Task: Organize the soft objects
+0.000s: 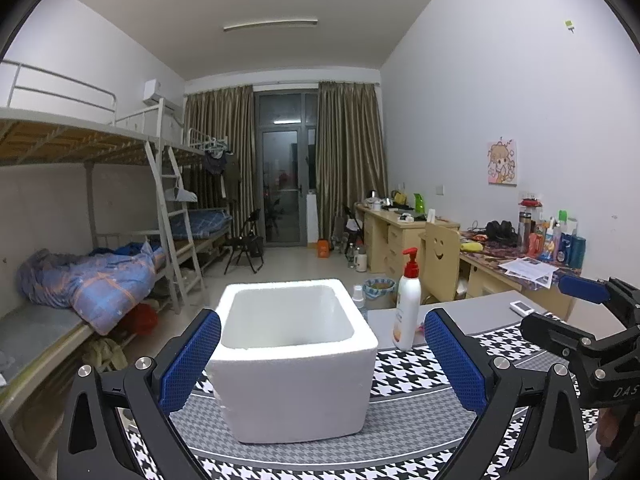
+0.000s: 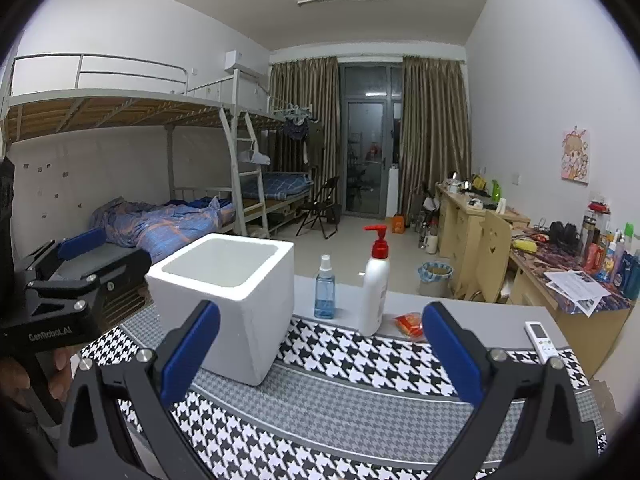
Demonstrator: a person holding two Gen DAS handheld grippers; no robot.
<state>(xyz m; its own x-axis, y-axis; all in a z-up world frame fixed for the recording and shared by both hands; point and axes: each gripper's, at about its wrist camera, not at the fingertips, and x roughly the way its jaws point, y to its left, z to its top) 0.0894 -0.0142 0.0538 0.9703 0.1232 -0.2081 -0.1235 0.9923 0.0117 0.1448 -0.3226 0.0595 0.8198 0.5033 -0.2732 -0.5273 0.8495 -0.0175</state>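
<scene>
A white foam box [image 1: 296, 364] stands open-topped on the houndstooth cloth [image 1: 404, 372], and what shows of its inside is bare. My left gripper [image 1: 322, 324] is open just in front of it, one finger on each side of the box's near face, holding nothing. Further right, my right gripper [image 2: 320, 320] hovers open over the cloth [image 2: 360, 364], the foam box [image 2: 228, 300] off its left finger. A small orange-red soft packet [image 2: 409, 323] lies beyond its right finger, beside a white pump bottle [image 2: 374, 292].
A blue spray bottle [image 2: 324, 292] stands between the box and the pump bottle. A white remote [image 2: 541, 338] lies near the table's right edge. A hand [image 2: 60, 372] holds the left gripper [image 2: 108, 250]. Bunk beds, desks and a chair stand beyond the table.
</scene>
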